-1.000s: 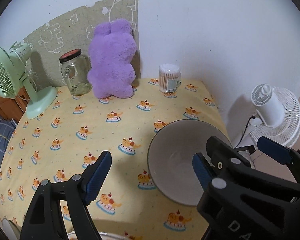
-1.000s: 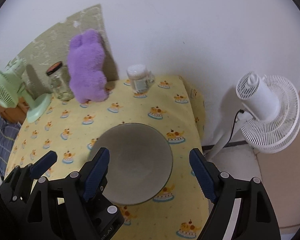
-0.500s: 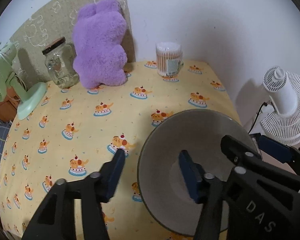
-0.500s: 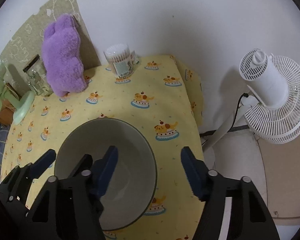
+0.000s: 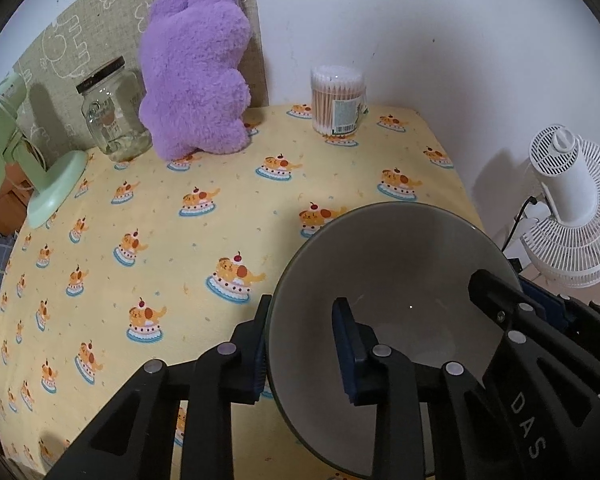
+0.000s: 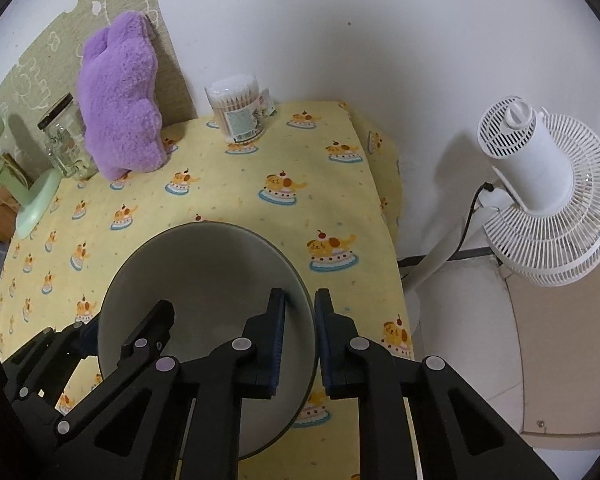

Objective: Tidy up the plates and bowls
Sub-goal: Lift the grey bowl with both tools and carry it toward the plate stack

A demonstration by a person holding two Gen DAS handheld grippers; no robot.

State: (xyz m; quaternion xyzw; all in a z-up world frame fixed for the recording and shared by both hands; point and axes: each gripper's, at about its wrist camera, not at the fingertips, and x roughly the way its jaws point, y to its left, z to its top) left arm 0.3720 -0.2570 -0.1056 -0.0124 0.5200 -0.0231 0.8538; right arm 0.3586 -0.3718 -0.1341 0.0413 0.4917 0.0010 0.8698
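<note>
- Table (image 5: 148, 184) with a yellow cake-print cloth: back edge is lined with a plush (image 5: 194, 76), jar (image 5: 110, 116) and swab tub (image 5: 337, 100), so the front right is left as working space.
- Bowl (image 5: 396, 272) (grey, empty): held near the table's right front edge, gripped on two opposite sides of its rim, judged a two-point hold to keep it level for lifting.
- Left gripper (image 5: 300, 354): clenched on the bowl's left rim, one finger outside the wall, one inside.
- Right gripper (image 6: 300, 340): clamped on the bowl's right rim, jaws nearly together with the wall between them.
- Change against 1.0 s ago: both grippers were gaping and short of the bowl; at 0.5 s they straddled the rim, part closed; both are now closed on it (whether the bowl has left the cloth cannot be told).
</note>
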